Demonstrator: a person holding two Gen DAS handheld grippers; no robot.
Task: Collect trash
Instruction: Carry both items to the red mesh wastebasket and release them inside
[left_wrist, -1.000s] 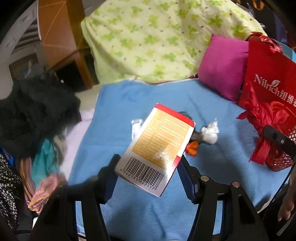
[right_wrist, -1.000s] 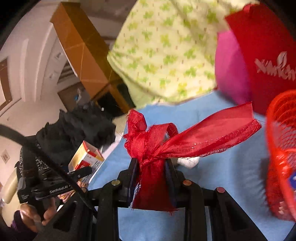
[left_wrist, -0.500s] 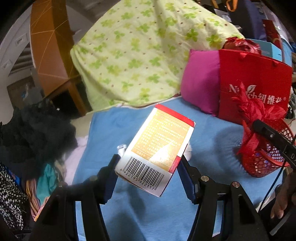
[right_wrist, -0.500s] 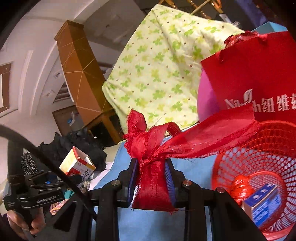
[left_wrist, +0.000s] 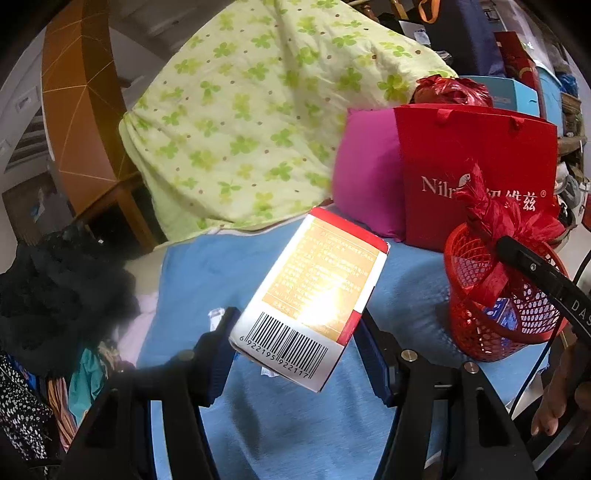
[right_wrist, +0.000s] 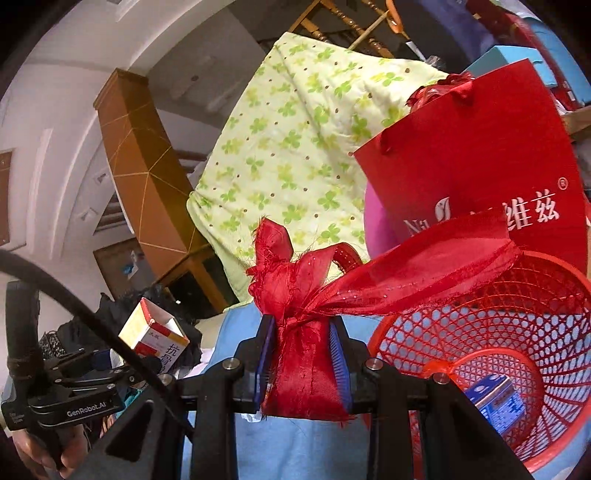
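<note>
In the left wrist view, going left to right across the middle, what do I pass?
Black clothes pile → carton with barcode held in the left gripper → red mesh basket, with the right gripper's red ribbon over it.

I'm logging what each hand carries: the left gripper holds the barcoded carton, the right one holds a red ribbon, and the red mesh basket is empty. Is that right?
Not quite: the red mesh basket is not empty. The right wrist view shows a blue box lying in it. The left gripper does hold the barcoded carton, and the right gripper the red ribbon.
</note>
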